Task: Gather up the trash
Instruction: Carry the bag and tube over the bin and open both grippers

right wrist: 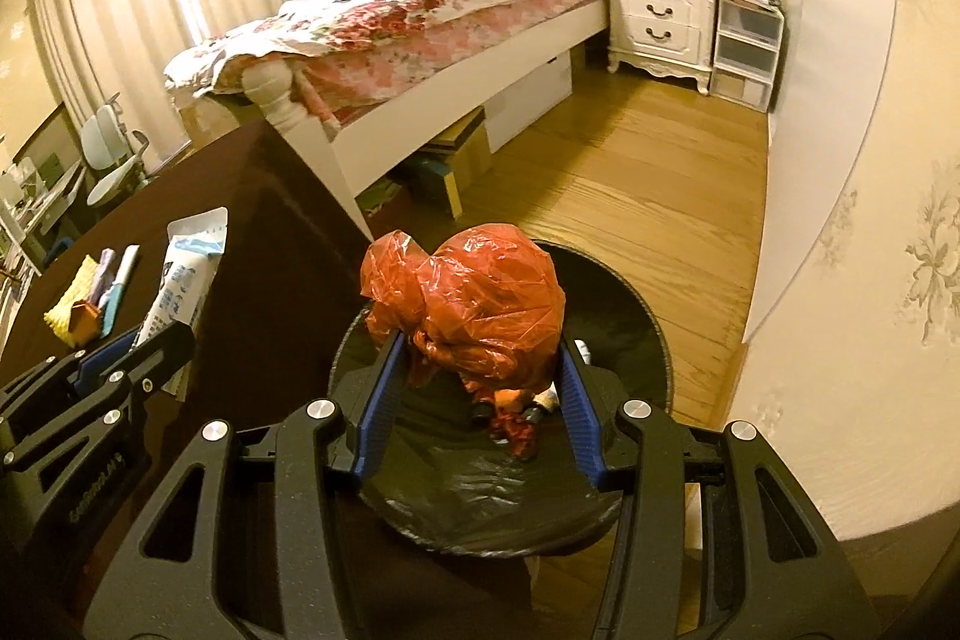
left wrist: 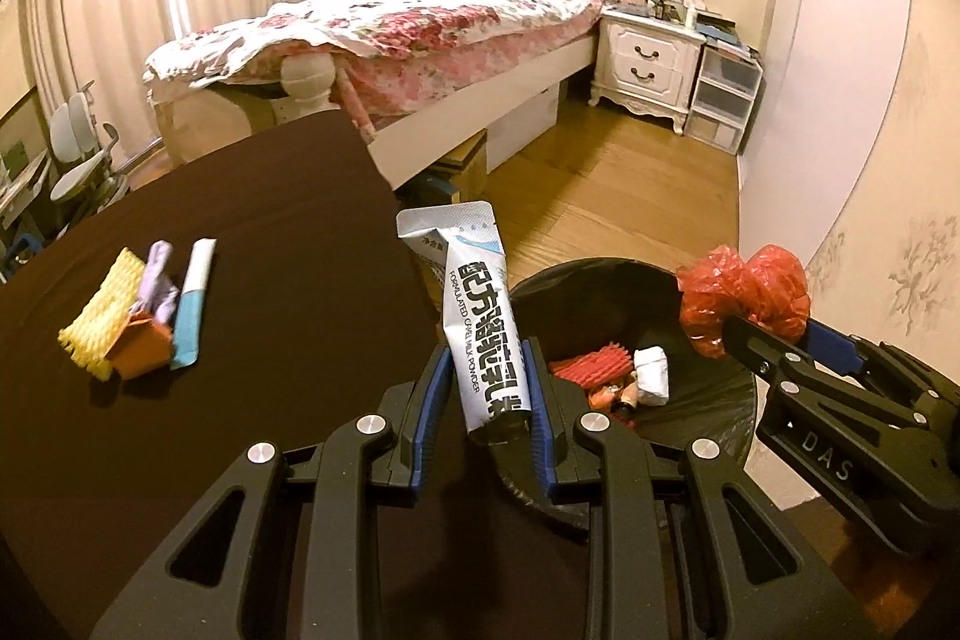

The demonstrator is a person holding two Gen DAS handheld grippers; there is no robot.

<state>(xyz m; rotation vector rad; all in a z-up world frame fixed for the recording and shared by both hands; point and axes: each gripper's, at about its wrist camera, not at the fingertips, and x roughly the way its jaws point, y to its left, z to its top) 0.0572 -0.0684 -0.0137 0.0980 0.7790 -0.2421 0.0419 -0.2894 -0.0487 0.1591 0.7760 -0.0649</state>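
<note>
— Claws first: how do they stand?

— Left claw [left wrist: 487,370] is clamped on a white sachet [left wrist: 474,316], gripping its lower part; the sachet sticks up and leans a little to the left, at the edge of the worktop [left wrist: 252,220] beside the bin [left wrist: 708,292]. Right claw [right wrist: 480,370] is clamped on a crumpled red bag [right wrist: 474,304], held over the bin's mouth.

— What's in the bin?

— It has a black liner. Inside lie a red ribbed piece [left wrist: 591,361], a white wad [left wrist: 651,373] and some orange bits I cannot make out.

— And the trash not yet collected?

— On the dark worktop, well left of the sachet, sits a small heap: yellow foam net [left wrist: 105,316], orange scrap [left wrist: 141,349], lilac wrapper [left wrist: 159,280] and a white-and-blue stick pack [left wrist: 192,304], all touching or overlapping.

— Where is the bin against the worktop?

— On the wood floor [right wrist: 660,172], just beside the worktop's right edge. A bed [left wrist: 384,34] with a floral quilt stands beyond, a white nightstand [left wrist: 651,61] at its far corner.
</note>
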